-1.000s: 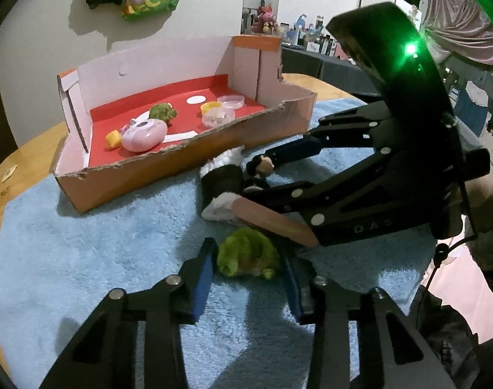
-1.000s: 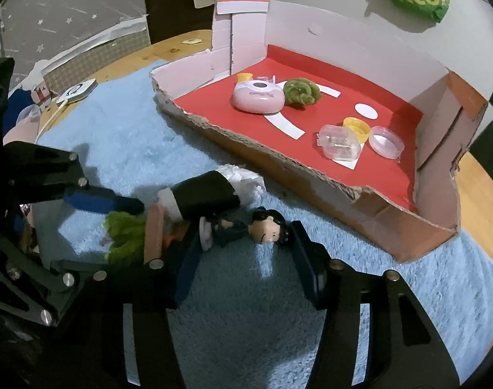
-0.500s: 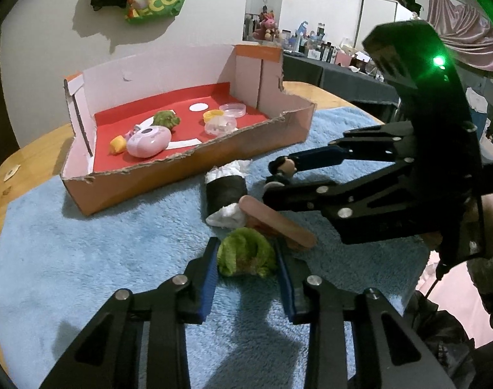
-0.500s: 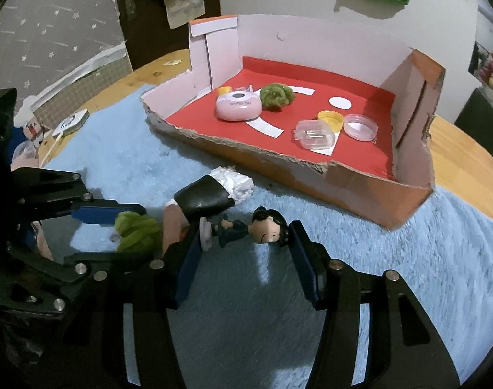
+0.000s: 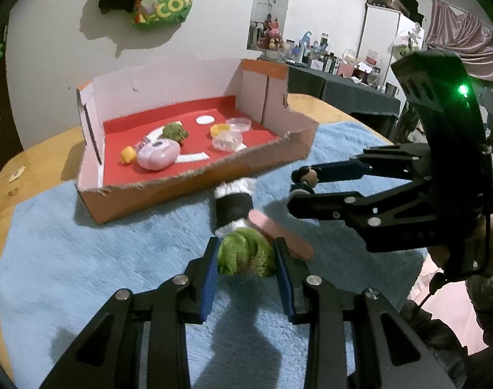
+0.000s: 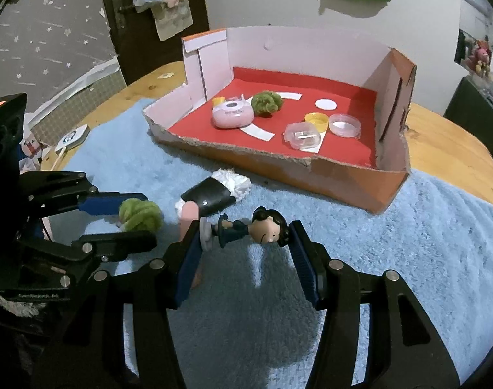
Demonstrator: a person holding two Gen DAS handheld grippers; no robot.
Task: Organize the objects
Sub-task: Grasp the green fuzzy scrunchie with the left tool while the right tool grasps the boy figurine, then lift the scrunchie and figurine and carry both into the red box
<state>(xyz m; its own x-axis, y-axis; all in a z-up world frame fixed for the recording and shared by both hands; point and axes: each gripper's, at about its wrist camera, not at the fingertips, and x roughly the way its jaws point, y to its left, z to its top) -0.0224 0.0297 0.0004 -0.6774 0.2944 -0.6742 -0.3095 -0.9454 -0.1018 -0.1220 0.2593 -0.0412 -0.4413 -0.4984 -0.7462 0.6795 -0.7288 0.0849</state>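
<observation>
Above blue towel [image 6: 408, 243], right tongs [image 6: 245, 231] lifted figurine [image 6: 246, 227] higher.

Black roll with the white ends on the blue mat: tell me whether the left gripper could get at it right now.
Probably not as things stand. The left gripper is shut on the green pom-pom, so its jaws are full. The black roll lies just beyond, with the pink stick slanting beside it. Otherwise nothing blocks it.
</observation>
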